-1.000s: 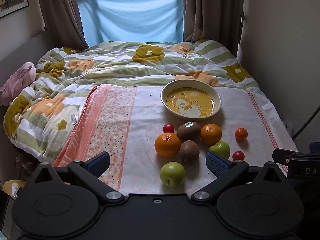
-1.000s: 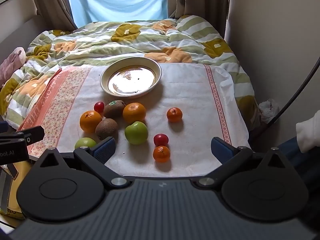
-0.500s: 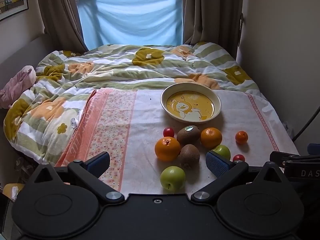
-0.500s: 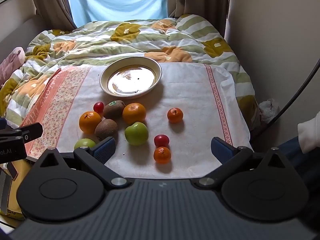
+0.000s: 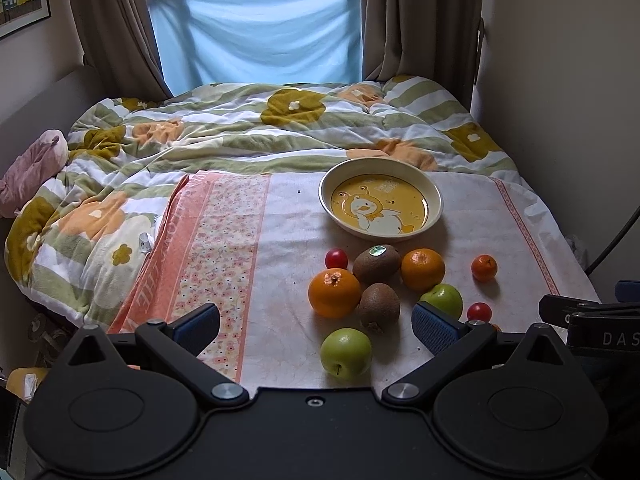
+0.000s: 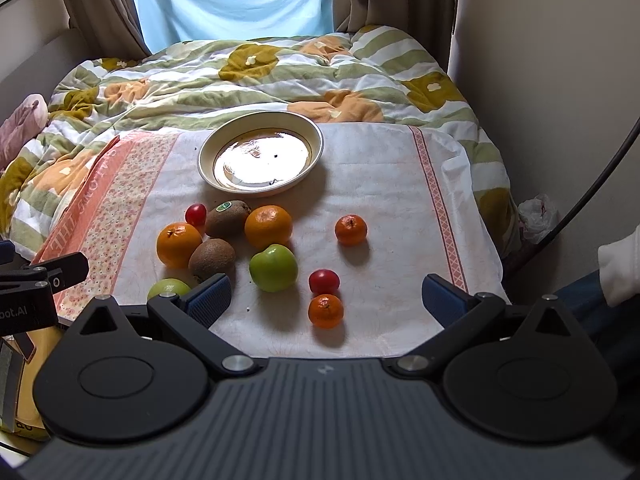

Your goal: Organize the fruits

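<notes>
White-and-pink cloth (image 6: 392, 184) on the bed, one, carrying all items.

- Plate (image 6: 206, 164), one, empty, at the cloth's far side.
- Oranges, two (image 6: 179, 244) (image 6: 268, 227).
- Green apples, two (image 6: 273, 268) (image 6: 169, 289).
- Kiwis, two (image 6: 228, 218) (image 6: 212, 258).
- Mandarins, two (image 6: 351, 230) (image 6: 325, 311).
- Small red fruits, two (image 6: 196, 214) (image 6: 324, 281).

Ten fruits in all, grouped just in front of the plate.

Change: the left gripper (image 5: 316, 324) has drawn back slightly over the last second, and no fruit has shifted. Sorting looks not yet begun. Both it and the right gripper (image 6: 326, 298) stand spread wide, holding nothing.
</notes>
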The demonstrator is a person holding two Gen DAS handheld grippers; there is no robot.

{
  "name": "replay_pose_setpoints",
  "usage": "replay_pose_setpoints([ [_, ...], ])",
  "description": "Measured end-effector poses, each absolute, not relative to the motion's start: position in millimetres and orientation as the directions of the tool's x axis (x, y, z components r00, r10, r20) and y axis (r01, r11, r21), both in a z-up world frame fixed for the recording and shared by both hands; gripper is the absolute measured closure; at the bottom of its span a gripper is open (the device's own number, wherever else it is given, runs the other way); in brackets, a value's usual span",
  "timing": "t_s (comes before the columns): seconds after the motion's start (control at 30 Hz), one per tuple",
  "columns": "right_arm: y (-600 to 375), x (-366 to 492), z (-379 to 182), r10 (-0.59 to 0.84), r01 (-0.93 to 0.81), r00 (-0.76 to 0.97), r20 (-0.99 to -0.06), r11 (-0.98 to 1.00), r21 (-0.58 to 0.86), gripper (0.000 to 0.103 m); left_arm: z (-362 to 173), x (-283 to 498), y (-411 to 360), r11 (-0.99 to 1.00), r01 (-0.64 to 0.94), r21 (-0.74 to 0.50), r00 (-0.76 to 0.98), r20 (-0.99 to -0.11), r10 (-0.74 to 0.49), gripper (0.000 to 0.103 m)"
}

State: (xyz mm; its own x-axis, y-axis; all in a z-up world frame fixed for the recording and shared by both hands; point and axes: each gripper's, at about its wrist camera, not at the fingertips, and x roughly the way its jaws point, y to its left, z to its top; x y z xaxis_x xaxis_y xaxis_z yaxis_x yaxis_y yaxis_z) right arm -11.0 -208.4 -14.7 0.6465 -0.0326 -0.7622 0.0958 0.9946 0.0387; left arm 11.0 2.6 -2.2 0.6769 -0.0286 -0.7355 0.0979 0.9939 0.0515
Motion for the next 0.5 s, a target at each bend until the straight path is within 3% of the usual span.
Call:
replay_pose_setpoints([
  [0.5, -208.7, -10.1, -13.6, -0.033, 0.095, 0.643, -0.765, 0.995, 0.037, 0.0, -4.5, 13.2, 2.9, 0.993, 0.104, 0.054, 0.671, -0.741, -0.03, 0.0],
])
